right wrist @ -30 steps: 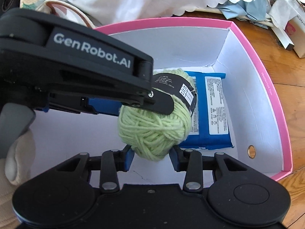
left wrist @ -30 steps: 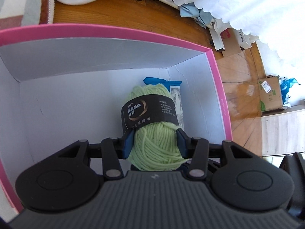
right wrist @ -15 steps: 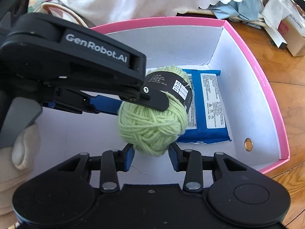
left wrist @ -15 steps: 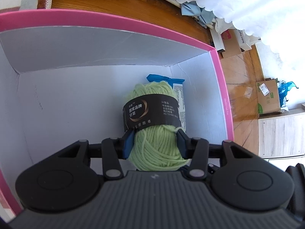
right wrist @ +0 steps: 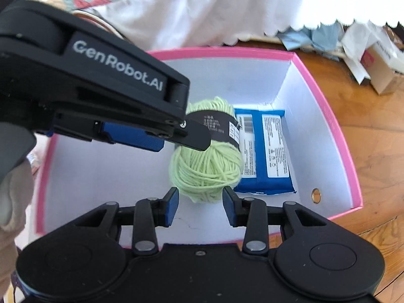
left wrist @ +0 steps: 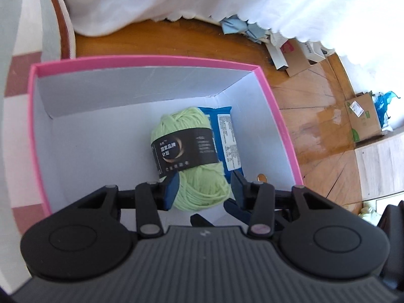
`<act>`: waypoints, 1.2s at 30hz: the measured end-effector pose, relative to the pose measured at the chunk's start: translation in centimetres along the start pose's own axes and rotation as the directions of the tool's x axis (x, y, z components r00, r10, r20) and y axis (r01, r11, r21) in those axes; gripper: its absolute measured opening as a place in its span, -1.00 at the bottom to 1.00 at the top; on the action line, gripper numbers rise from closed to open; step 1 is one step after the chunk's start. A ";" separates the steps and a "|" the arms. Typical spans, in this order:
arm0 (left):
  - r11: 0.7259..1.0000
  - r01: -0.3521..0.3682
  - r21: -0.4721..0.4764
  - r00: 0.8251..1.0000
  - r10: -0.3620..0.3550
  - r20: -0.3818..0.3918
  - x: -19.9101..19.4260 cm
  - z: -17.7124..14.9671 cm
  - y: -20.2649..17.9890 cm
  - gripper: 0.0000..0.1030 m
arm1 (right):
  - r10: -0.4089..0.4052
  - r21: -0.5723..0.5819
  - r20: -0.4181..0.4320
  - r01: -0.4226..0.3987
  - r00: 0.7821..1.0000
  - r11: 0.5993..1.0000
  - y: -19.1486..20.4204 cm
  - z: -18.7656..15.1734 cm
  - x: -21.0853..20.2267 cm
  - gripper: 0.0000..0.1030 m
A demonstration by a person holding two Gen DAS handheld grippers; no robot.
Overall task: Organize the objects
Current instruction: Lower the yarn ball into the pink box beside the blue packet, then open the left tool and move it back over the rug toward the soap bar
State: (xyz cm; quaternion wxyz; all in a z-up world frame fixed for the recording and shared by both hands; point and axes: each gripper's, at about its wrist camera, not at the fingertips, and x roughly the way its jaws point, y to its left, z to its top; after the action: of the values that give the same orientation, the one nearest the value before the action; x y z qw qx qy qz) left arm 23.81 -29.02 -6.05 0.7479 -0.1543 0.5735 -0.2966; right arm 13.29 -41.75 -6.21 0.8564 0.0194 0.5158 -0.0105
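Each camera sits on the back of its own gripper and looks forward and down along the two fingers. The left one looks into the box (left wrist: 280,116) from above, close to it, with the floor (left wrist: 320,126) off to its right. The right one looks down into the same box (right wrist: 338,136) from close by too, and it sees the left gripper (right wrist: 161,139) from the side. Both views share the inside of the box, the yarn (left wrist: 194,156) (right wrist: 209,169) and the blue pack (left wrist: 227,136) (right wrist: 267,151).

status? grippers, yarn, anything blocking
Left gripper open, straddling yarn. Right gripper open, empty. Yarn in pink box, beside blue pack. Nothing blocking.
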 end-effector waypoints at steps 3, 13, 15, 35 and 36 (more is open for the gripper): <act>0.999 -0.029 0.018 1.000 0.028 0.008 -1.7 -0.7 -0.4 -0.17 | 0.010 -0.009 0.025 -0.010 1.000 1.000 0.6 -0.2 -1.4 -0.16; 0.980 -0.187 0.060 0.980 0.182 0.080 -11.0 -3.7 1.7 -0.10 | 0.047 -0.047 0.122 -0.041 0.991 0.998 3.0 -0.2 -5.9 -0.16; 0.974 -0.220 0.059 0.972 0.213 0.102 -12.8 -4.6 2.1 -0.08 | 0.052 -0.058 0.132 -0.044 0.990 0.997 3.5 -0.2 -6.8 -0.16; 0.923 -0.382 -0.038 0.887 0.378 0.264 -25.0 -12.8 6.2 0.16 | 0.110 -0.265 0.136 -0.070 0.985 0.962 11.6 -0.9 -14.7 0.19; 0.924 -0.379 -0.052 0.888 0.378 0.263 -25.2 -13.3 6.6 0.16 | 0.121 -0.276 0.141 -0.079 0.983 0.958 12.1 -1.0 -14.9 0.22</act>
State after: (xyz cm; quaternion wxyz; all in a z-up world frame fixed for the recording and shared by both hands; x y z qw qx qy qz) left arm 8.77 -6.76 5.55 0.8620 -0.0780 0.4859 -0.1218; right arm 5.87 -29.67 6.79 0.8884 -0.0719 0.4419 0.1017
